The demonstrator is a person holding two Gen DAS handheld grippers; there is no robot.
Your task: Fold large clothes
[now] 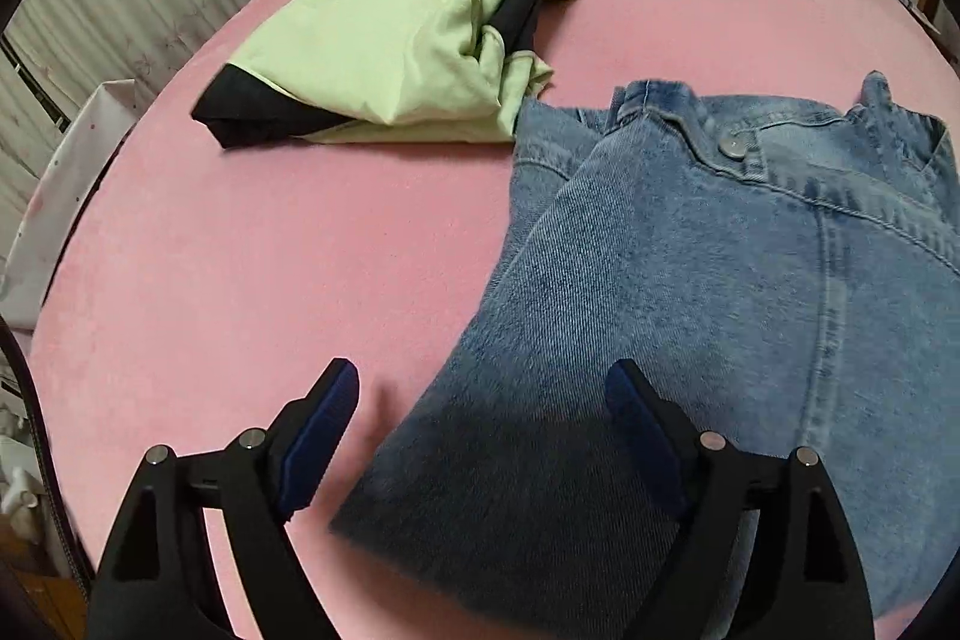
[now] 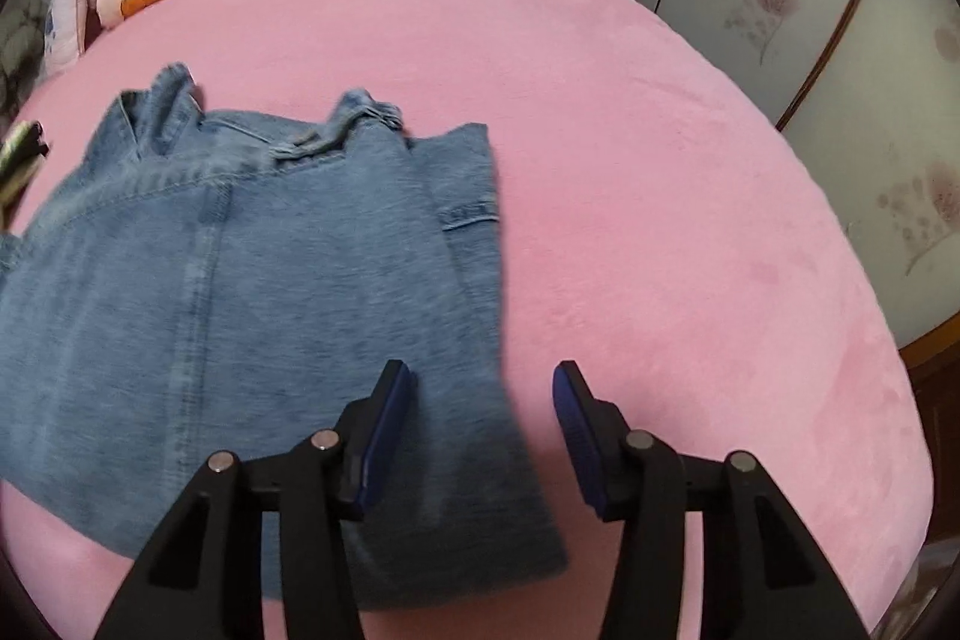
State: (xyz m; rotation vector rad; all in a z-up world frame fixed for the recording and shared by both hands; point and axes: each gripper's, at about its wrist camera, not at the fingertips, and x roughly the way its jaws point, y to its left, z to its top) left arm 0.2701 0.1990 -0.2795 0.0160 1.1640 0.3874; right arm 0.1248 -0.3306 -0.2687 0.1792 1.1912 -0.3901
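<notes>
Folded jeans (image 1: 690, 280) on a pink bed (image 1: 240, 250), both grippers above them with nothing held.

Left of the jeans' waistband, touching its corner, lies a green-and-black garment (image 1: 390, 40). The left gripper (image 1: 480, 394) straddles the jeans' left edge, jaws wide apart. The right gripper (image 2: 483, 394) straddles the jeans' (image 2: 240, 292) right edge, jaws apart, gripping nothing.
</notes>
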